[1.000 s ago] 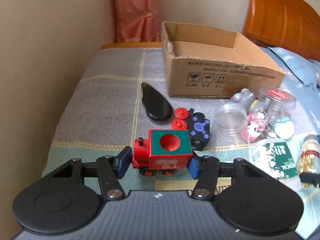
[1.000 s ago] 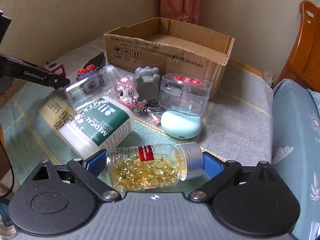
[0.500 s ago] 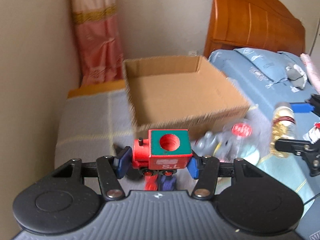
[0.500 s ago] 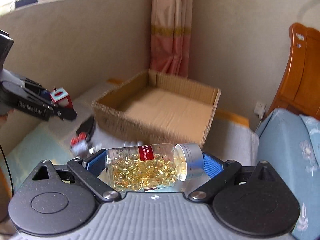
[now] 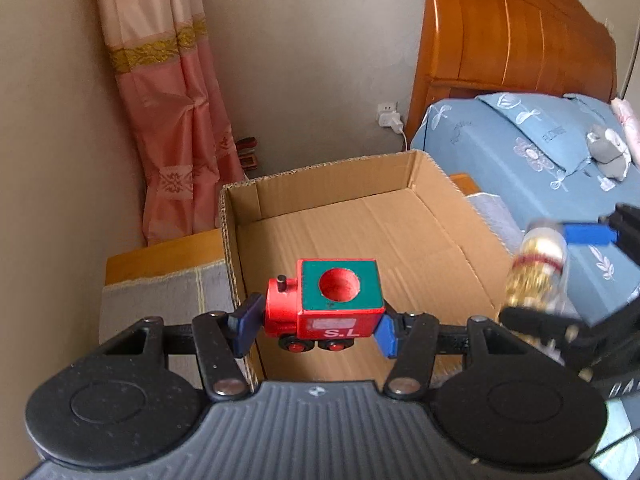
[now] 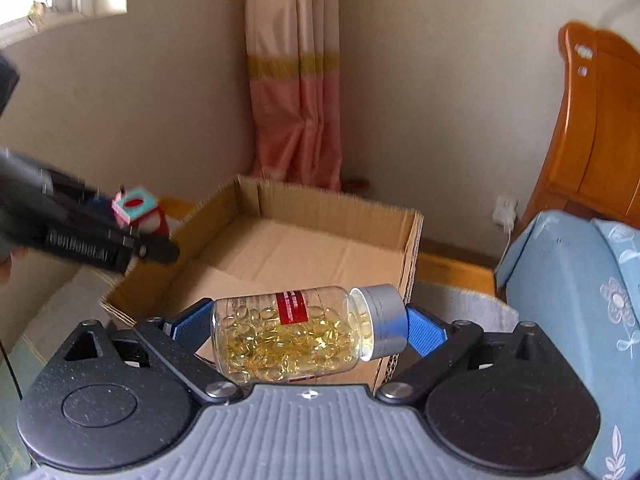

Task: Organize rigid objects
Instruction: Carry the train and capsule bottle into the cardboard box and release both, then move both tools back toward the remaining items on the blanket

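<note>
My left gripper (image 5: 316, 326) is shut on a red toy train (image 5: 324, 304) with a green roof, held in the air over the near left part of the open cardboard box (image 5: 400, 216). My right gripper (image 6: 308, 330) is shut on a clear bottle of yellow capsules (image 6: 304, 332) with a silver cap, lying sideways between the pads, above the box's near edge (image 6: 416, 240). The box looks empty inside. The bottle also shows blurred in the left wrist view (image 5: 538, 268), and the train in the right wrist view (image 6: 138, 210).
The box stands on a grey checked cloth (image 5: 160, 300) over a low table by the wall. A pink curtain (image 5: 176, 120) hangs behind it. A bed with blue bedding (image 5: 540, 160) and a wooden headboard (image 5: 512, 32) is to the right.
Both grippers have lifted their objects off the cloth and carried them forward over the box. The other loose items on the cloth have dropped out of view.
</note>
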The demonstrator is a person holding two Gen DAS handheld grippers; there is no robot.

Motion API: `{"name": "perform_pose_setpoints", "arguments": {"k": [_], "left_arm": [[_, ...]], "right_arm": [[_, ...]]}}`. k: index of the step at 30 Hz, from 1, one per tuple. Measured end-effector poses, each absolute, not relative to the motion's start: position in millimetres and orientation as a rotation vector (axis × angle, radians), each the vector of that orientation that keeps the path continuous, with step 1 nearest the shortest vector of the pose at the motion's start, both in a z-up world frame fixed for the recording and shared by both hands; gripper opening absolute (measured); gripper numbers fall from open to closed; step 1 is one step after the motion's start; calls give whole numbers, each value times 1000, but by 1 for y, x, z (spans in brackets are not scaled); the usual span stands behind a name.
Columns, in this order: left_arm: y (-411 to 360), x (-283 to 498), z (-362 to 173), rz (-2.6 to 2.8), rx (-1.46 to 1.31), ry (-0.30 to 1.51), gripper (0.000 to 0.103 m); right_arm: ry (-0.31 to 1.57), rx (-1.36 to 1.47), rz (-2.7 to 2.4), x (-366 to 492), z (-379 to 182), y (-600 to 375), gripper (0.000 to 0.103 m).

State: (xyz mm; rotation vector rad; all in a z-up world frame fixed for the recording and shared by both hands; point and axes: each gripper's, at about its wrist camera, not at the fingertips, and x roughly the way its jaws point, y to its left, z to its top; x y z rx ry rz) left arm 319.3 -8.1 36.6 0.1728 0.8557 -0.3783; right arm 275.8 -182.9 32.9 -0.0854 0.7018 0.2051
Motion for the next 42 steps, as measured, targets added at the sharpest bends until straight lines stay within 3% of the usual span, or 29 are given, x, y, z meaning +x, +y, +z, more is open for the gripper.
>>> {"name": "perform_pose_setpoints", "arguments": {"k": [11,13,15,32,42], "left_arm": [[-26,365,22,-360,191,904,58],[-27,368,21,-349,184,899,90],[-26,366,23,-328,179,882,97],[4,279,61,-331,214,785,99],[21,215,39,-331,207,753,100]], "right_arm": [[708,-35,260,258,25,-187,103],[699,-34,265,250,28,-187,103],[697,-32,270,242,30,-188,103],[674,-58,295,157,31,-171,103],[654,-34,329,109,15,-160,103]]}}
